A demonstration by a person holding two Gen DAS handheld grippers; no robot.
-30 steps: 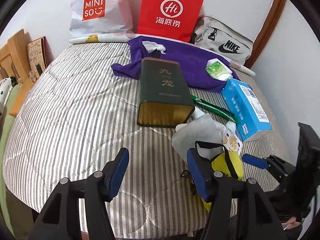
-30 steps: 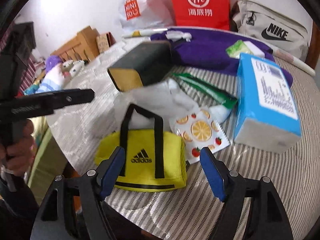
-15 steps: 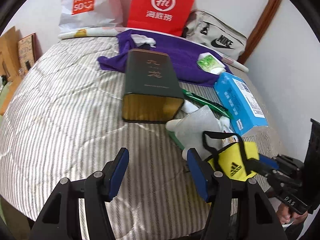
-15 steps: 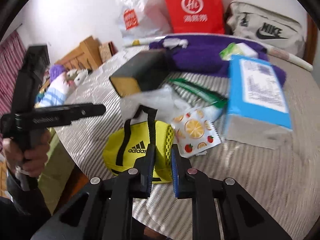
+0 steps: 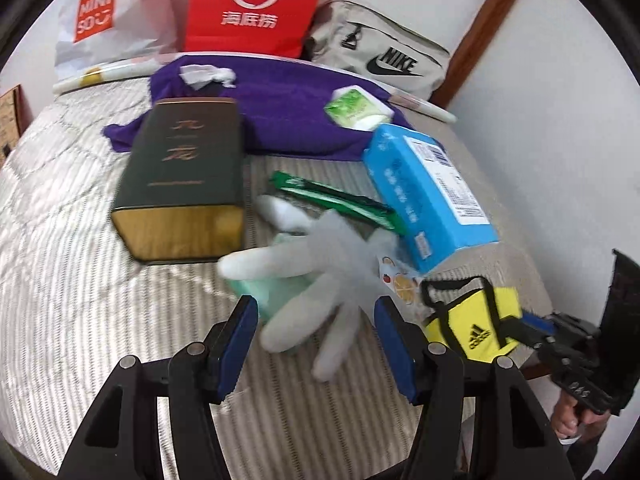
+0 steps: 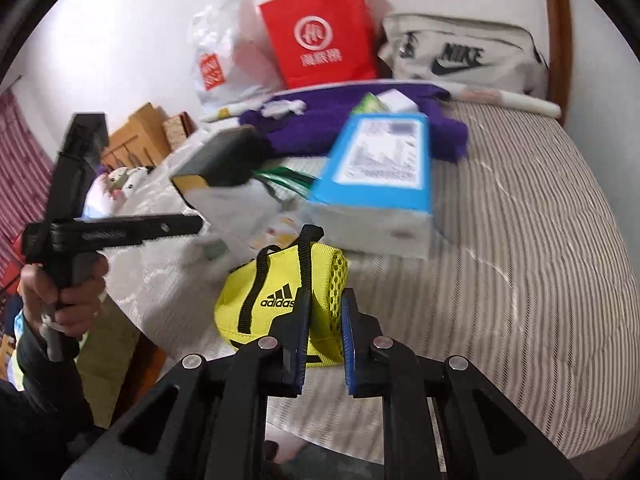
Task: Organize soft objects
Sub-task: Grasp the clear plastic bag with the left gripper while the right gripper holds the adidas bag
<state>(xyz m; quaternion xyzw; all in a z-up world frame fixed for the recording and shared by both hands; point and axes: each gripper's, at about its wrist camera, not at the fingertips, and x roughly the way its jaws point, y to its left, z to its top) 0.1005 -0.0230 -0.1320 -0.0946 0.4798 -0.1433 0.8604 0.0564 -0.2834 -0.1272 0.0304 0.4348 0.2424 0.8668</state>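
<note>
Since a second ago, right tool (image 6: 323, 312) is now pinching the yellow bag (image 6: 280, 300), lifting it off the bed (image 6: 520, 240). Left tool (image 5: 316, 336) is hanging open over the white glove (image 5: 320, 280).

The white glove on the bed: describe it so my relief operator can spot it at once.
Start at the dark green box lying on the striped bed. Just in front of its gold end, toward the left gripper, the pale glove lies spread out, on top of a mint-green packet. It is the only hand-shaped item, and far paler than the yellow bag beside it.
</note>
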